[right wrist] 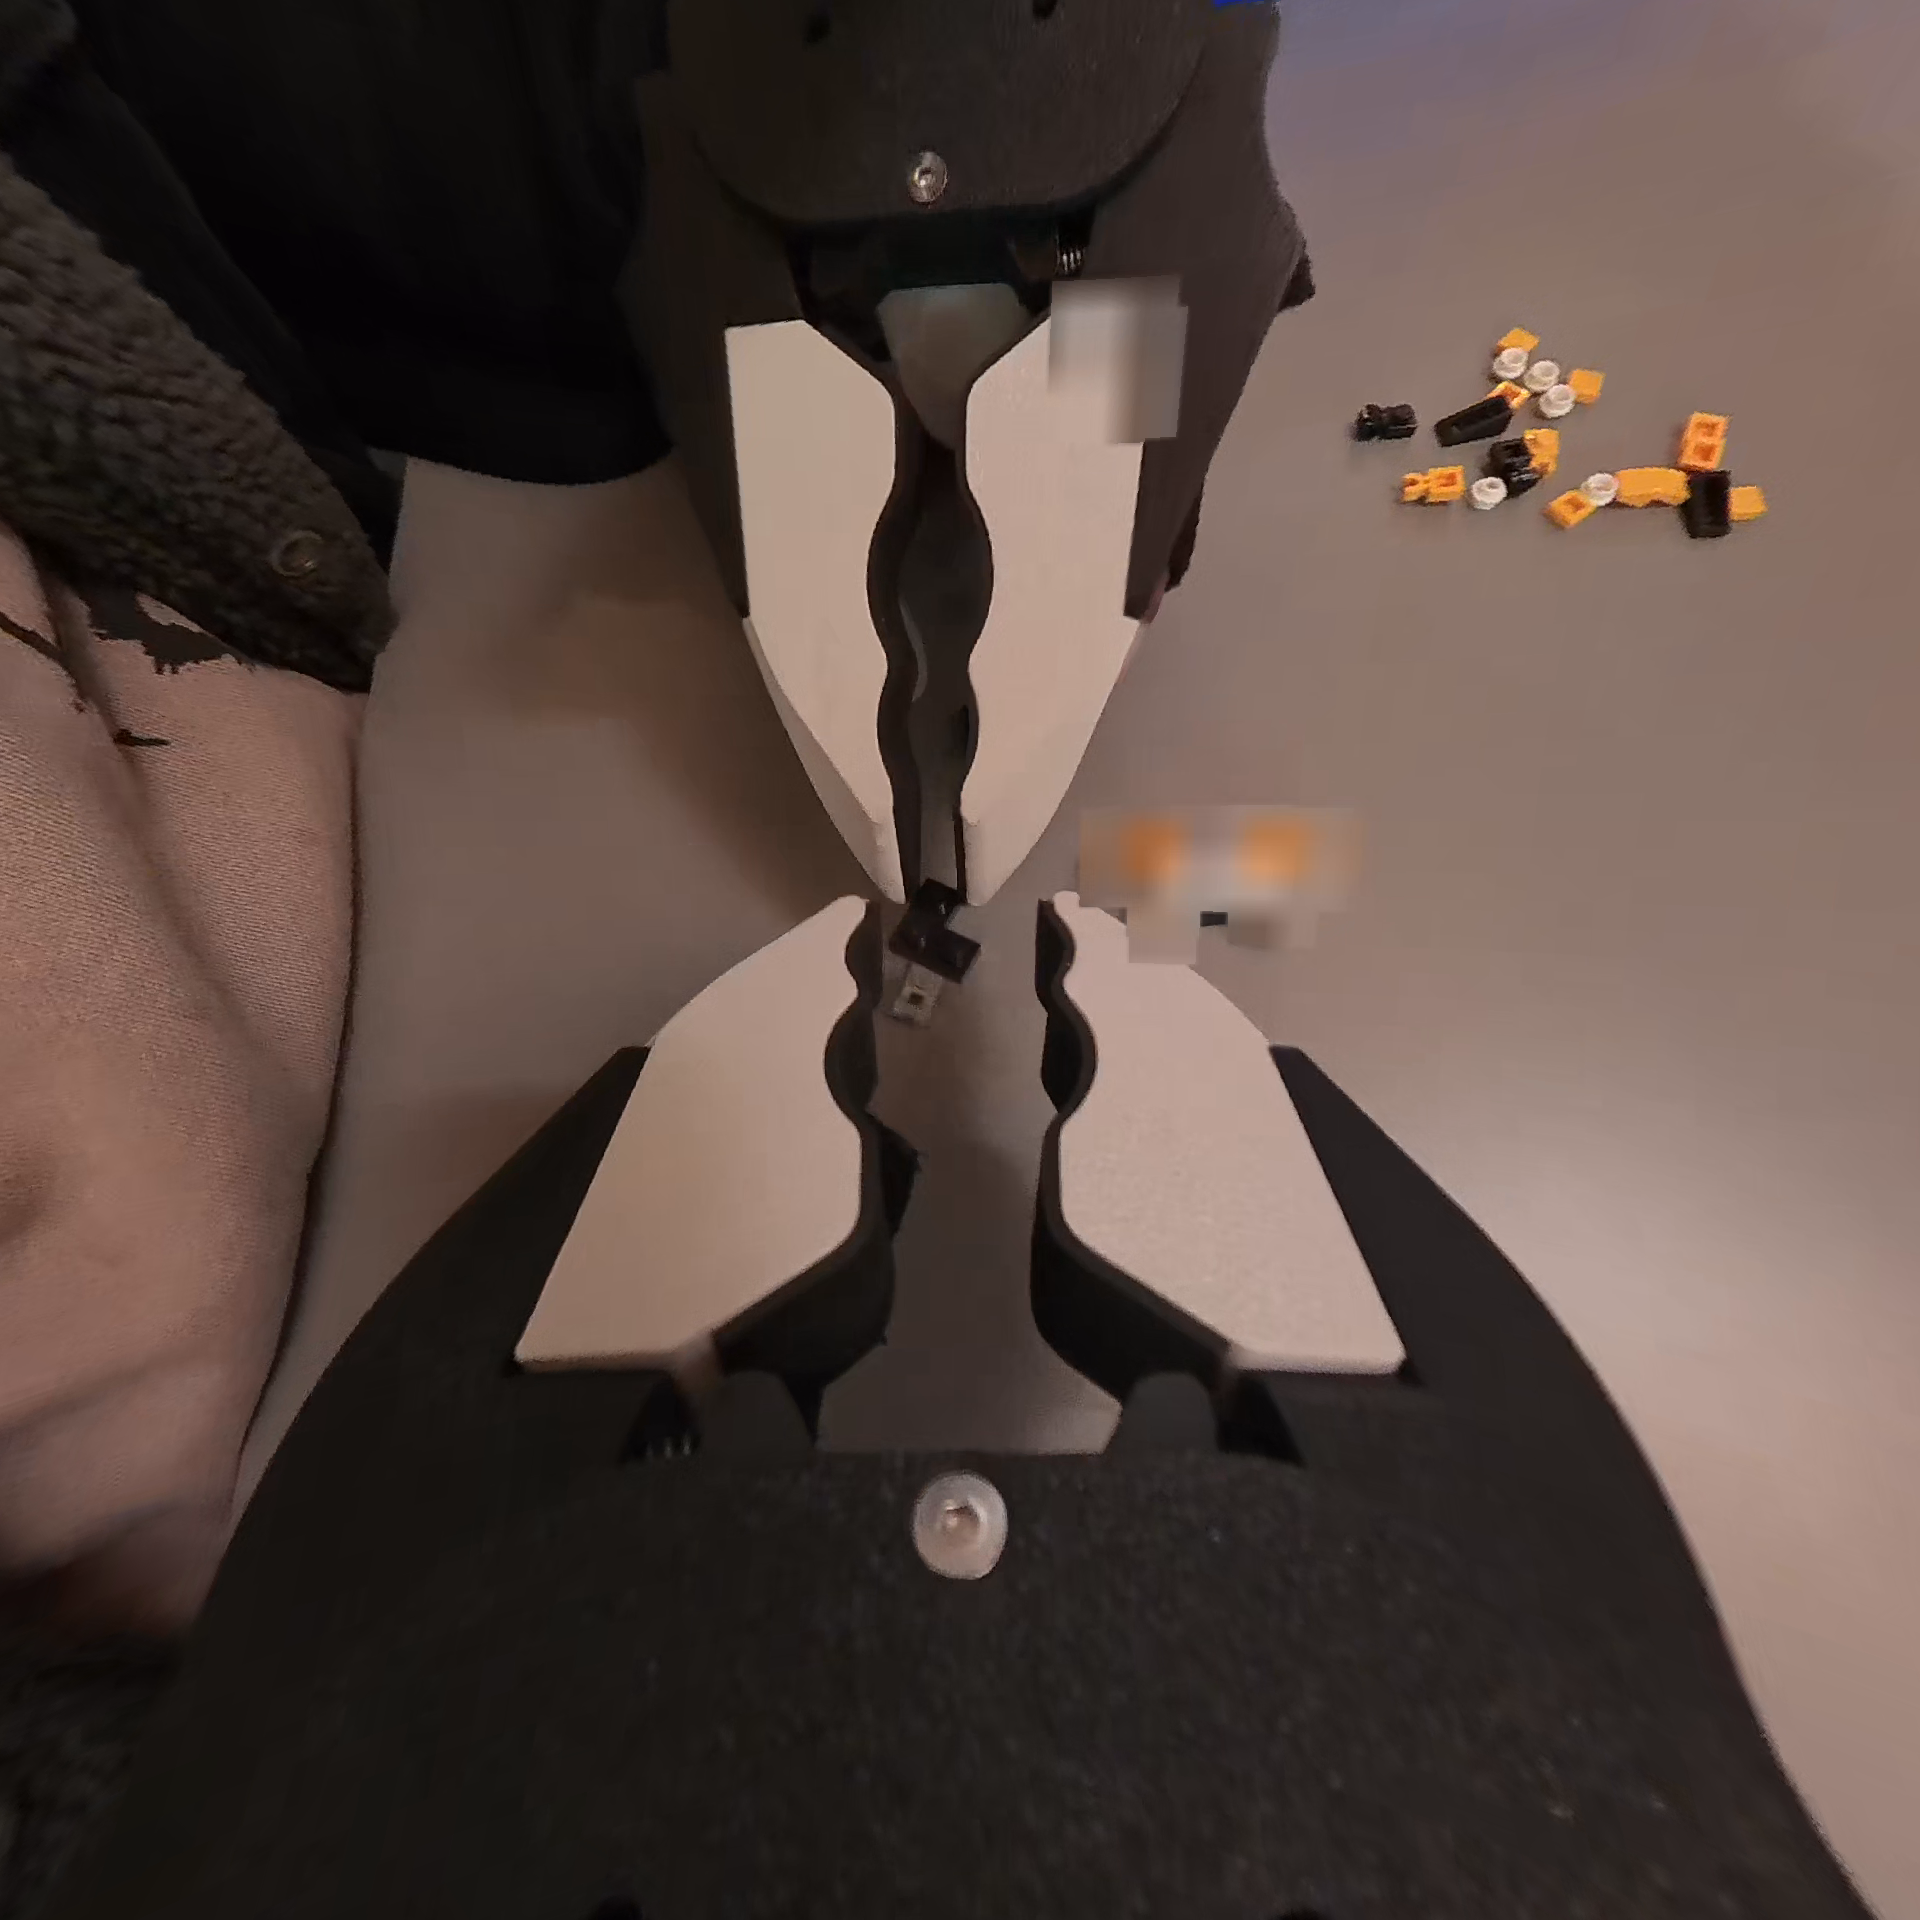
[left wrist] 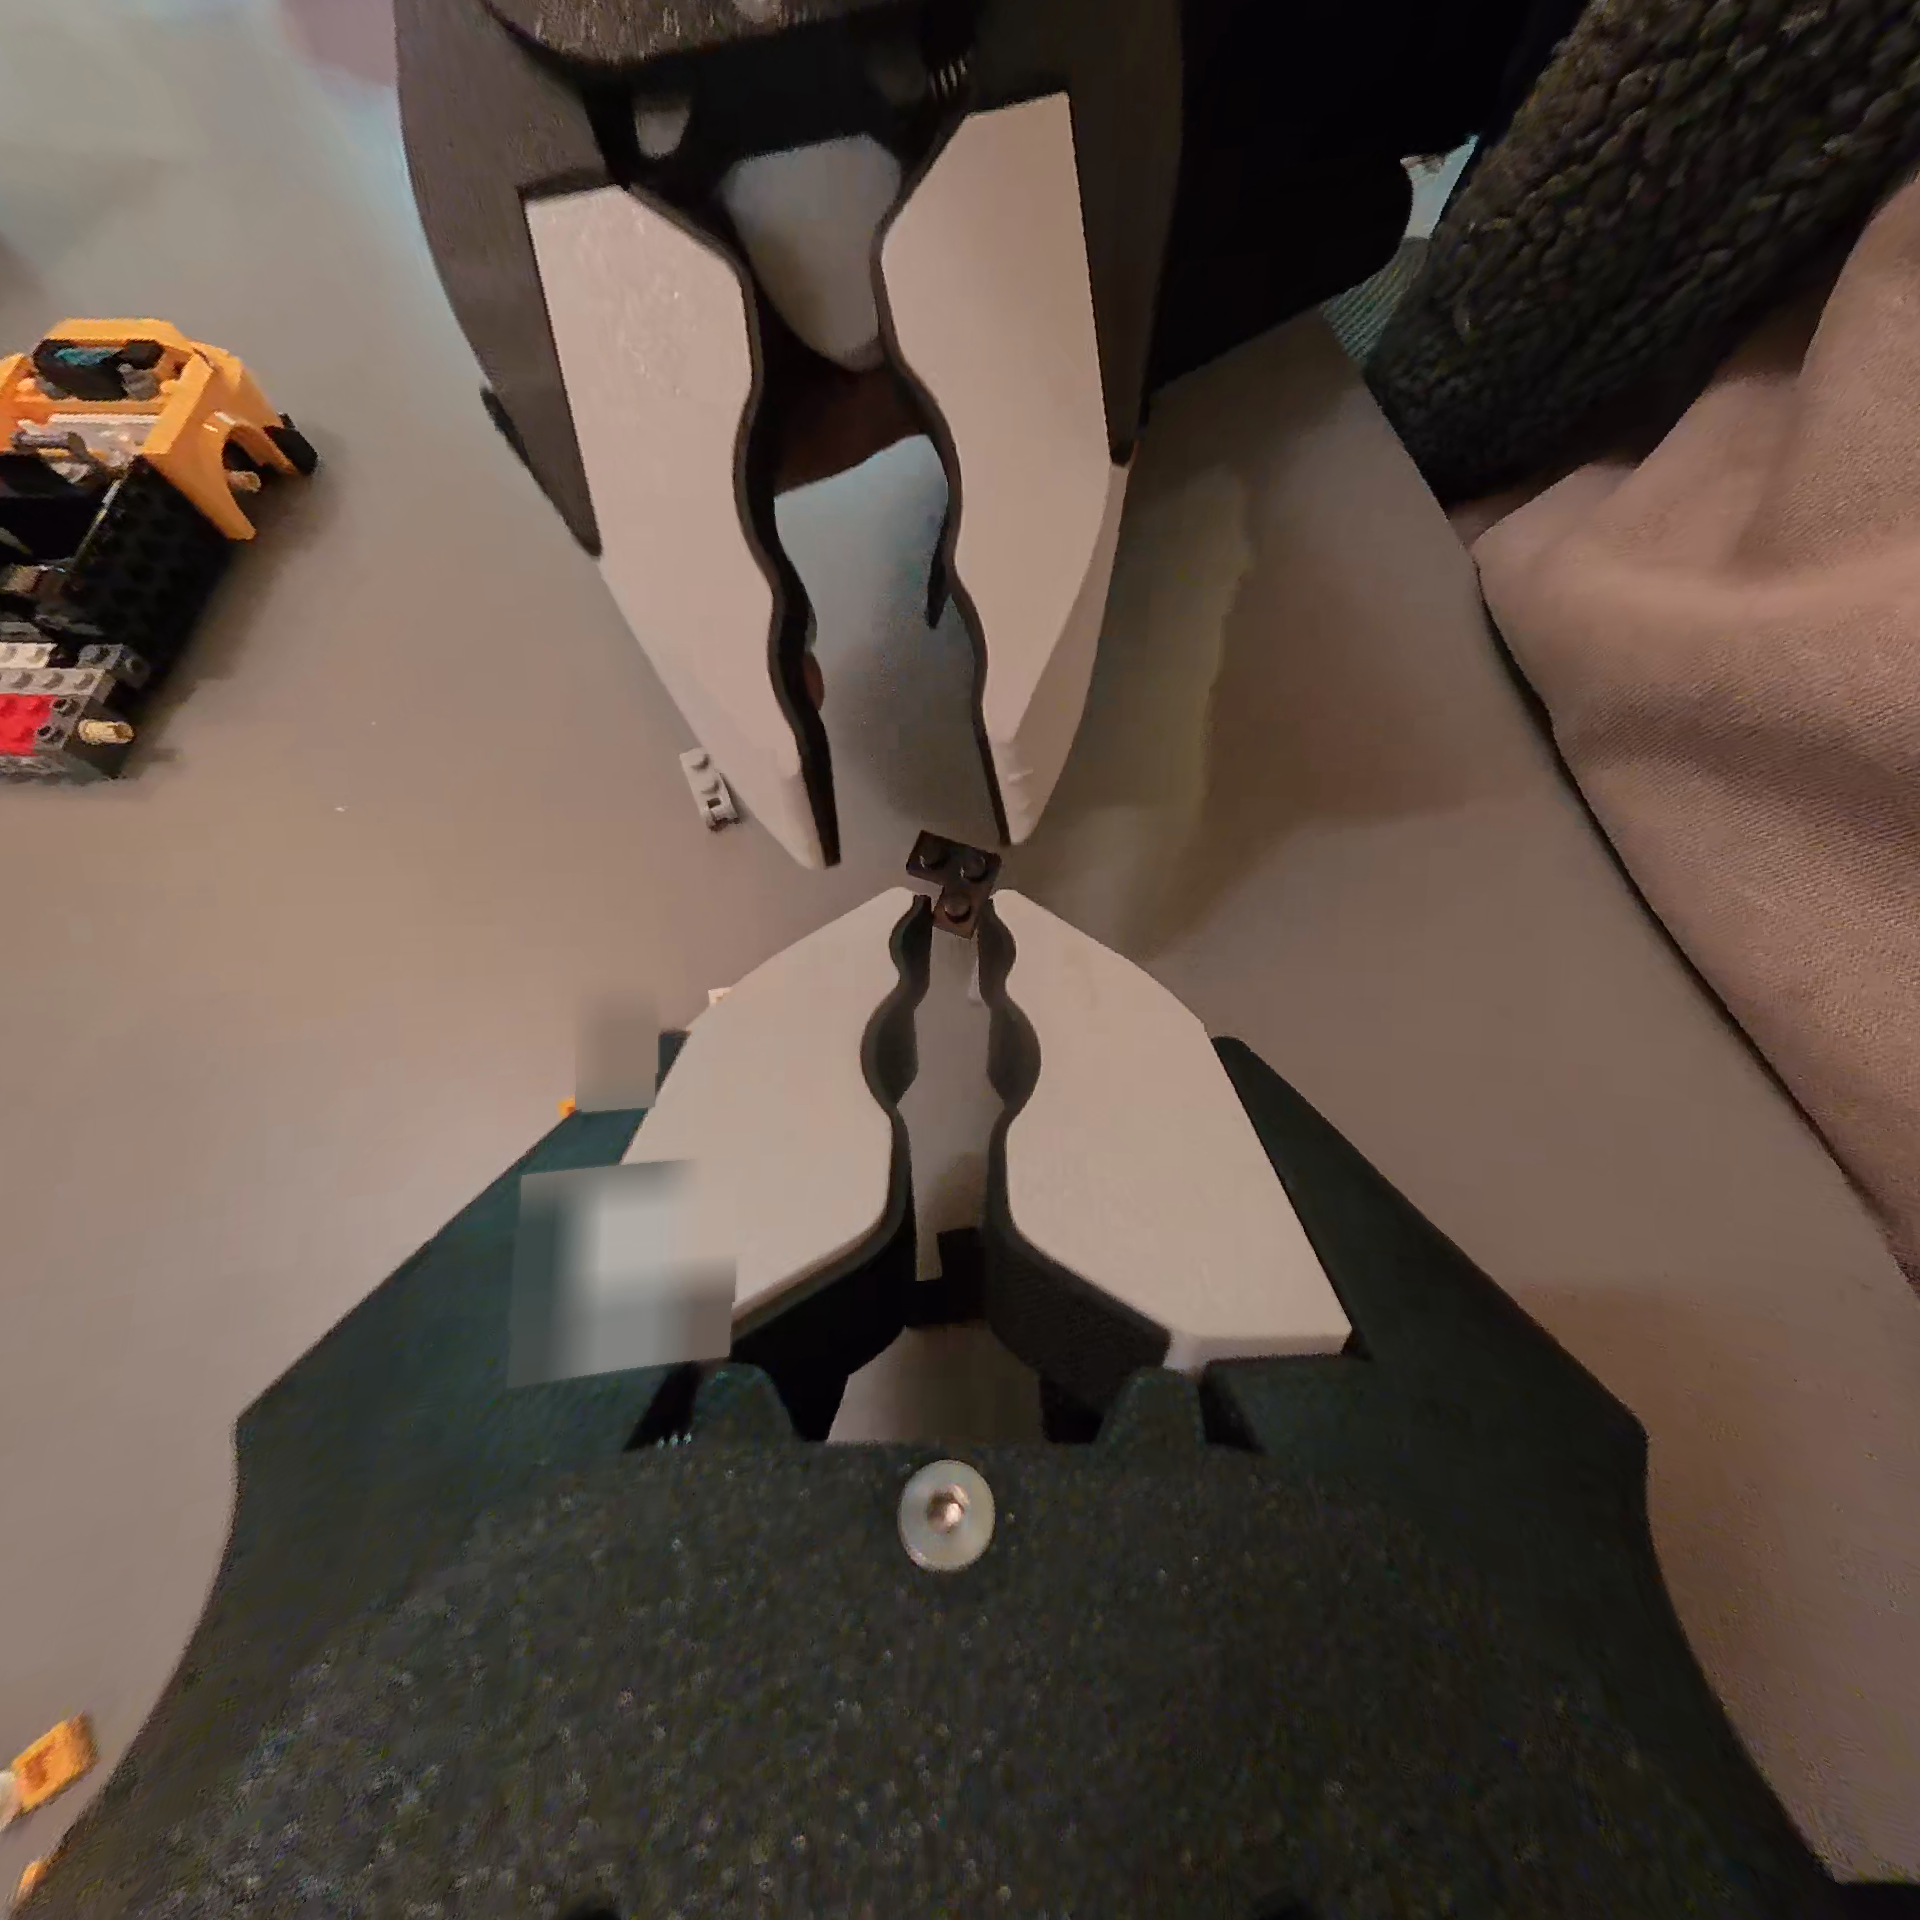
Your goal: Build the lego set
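Observation:
A small black L-shaped lego plate is held at the tips of my left gripper, which is shut on it. My right gripper faces it tip to tip and is open, with the plate's free end between its fingertips. In the right wrist view my right gripper is open, and the black plate sits close to its left finger; I cannot tell if they touch. The left gripper comes in from above. Both are held above the grey table.
A partly built orange, black and grey lego model stands at the left. A small grey plate lies on the table and also shows in the right wrist view. Several loose orange, black and white pieces lie far right. A person's clothing borders the table. The tips of both grippers are at nearly the same place.

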A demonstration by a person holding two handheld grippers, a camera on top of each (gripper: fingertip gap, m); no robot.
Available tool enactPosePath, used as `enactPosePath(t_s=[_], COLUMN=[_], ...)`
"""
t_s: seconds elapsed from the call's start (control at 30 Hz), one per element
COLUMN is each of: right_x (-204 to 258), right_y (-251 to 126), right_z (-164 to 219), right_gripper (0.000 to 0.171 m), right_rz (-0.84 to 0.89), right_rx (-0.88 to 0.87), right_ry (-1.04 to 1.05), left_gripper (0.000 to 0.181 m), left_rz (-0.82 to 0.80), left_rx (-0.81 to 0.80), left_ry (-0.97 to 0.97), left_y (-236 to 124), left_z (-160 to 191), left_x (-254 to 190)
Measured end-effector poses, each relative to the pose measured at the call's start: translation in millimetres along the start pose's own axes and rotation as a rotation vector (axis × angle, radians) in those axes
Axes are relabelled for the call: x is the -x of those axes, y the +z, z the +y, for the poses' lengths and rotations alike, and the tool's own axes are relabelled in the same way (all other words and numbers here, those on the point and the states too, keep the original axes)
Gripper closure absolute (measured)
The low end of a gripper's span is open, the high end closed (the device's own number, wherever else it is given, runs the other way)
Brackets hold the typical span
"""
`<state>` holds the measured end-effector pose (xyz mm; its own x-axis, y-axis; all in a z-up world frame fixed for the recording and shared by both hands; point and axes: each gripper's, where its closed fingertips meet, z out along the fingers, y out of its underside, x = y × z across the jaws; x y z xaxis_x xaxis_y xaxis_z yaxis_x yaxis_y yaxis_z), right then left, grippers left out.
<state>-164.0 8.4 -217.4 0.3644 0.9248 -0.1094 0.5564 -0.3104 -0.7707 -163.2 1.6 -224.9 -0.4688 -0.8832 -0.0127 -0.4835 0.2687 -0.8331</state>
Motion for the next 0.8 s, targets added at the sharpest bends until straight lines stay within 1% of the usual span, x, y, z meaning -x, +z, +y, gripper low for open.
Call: enactPosePath(t_s=[0.2, 0.3, 0.57, 0.73, 0.8], right_x=[2.5, 1.8, 3.7, -1.4, -2.4], right_y=[4.0, 3.9, 0.7, 1.4, 1.4], right_z=[2.8, 4.0, -0.1, 0.2, 1.8], right_gripper=[0.151, 0.152, 0.146, 0.158, 0.157], right_rz=[-0.039, -0.047, -0.073, -0.05, -0.05], right_rx=[-0.028, -0.041, -0.076, -0.089, -0.082], right_ry=[0.015, 0.022, 0.033, 0.053, 0.065], left_gripper=[0.174, 0.174, 0.174, 0.174, 0.174], left_rz=[-0.002, 0.002, -0.014, -0.002, -0.007], left_rx=[-0.011, -0.014, -0.012, -0.005, -0.012], left_ry=[0.002, -0.003, 0.002, 0.01, 0.011], left_y=[3.1, 4.6, 5.1, 8.6, 7.6], left_z=[-1.8, -1.1, -0.8, -0.2, -1.7], left_x=[0.0, 0.1, 3.6, 0.0, 0.7])
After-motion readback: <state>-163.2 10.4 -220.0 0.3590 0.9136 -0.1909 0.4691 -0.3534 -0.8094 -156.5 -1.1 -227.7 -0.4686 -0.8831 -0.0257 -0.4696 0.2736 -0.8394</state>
